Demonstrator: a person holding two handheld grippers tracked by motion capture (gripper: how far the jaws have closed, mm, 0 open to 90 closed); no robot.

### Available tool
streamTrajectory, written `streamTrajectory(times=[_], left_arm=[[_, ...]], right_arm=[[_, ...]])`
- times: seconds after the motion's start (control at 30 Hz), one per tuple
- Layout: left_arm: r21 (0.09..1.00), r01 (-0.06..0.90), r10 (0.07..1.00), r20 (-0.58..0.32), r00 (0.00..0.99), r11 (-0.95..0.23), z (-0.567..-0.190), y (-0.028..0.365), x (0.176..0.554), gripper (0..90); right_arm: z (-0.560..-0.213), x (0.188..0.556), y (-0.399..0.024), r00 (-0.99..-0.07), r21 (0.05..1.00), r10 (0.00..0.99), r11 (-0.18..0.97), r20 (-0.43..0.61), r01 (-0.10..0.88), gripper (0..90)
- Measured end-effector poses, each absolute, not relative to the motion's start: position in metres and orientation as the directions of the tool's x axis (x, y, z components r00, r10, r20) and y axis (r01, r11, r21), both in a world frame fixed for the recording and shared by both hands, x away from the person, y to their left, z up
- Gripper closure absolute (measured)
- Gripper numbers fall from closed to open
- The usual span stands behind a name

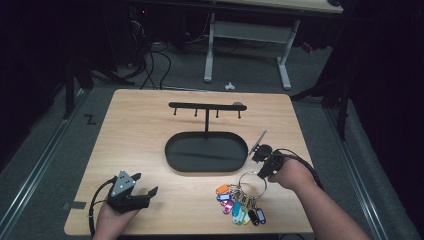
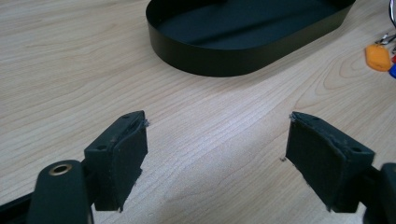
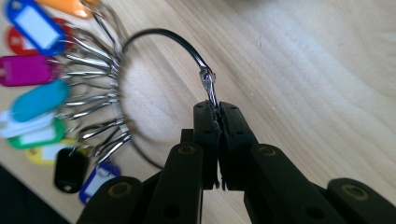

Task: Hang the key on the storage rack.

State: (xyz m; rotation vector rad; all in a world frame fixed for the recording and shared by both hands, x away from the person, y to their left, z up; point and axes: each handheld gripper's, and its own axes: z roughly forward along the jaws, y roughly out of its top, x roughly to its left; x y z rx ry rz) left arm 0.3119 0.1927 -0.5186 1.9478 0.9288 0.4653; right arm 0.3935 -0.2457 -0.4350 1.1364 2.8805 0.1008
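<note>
Scene: a person at a wooden bench (image 1: 150,130) holds a gripper in each hand; a black stand (image 1: 206,107) with a row of hooks rises from an oval black tray (image 1: 172,155) near the middle.
Key ring: a large wire ring (image 1: 252,182) strung with coloured plastic tags (image 1: 239,202) lies on the bench, in front of the tray and towards the right.
Right gripper: the right gripper (image 1: 264,170) has its fingers (image 3: 231,135) clenched on the wire of the ring, at the side away from the tags.
Left gripper: the left gripper (image 1: 145,192) rests near the front left of the bench, well apart from the ring, fingers (image 2: 119,158) spread wide with nothing between them.
Step in hand: judged from the grip, the ring has been taken hold of and is about to be lifted, probably towards a hook.
Next move: a steady raise so the tags hang free, then carrying the ring's open loop over a hook.
High view adds: the stand, its hooks, and how far the ring lies from them.
Right gripper view adds: the exact pinch point on the wire, beside a small joint in the ring.
Left gripper view adds: the tray wall close ahead and an orange tag (image 2: 377,57) at the edge.
</note>
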Motion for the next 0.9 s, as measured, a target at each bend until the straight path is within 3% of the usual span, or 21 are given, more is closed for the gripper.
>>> streamTrajectory(times=[0.4, 0.9], left_arm=[[0.84, 0.433, 0.765, -0.034, 0.643, -0.326, -0.52, 0.195, 0.309, 21.4], [0.838, 0.435, 0.767, -0.031, 0.641, -0.33, -0.521, 0.196, 0.307, 21.5]], right_arm=[[-0.37, 0.377, -0.246, -0.741, 0.148, 0.671, 0.736, -0.033, 0.66, 87.8], [-0.322, 0.38, -0.242, -0.749, 0.171, 0.66, 0.745, -0.055, 0.645, 87.8]])
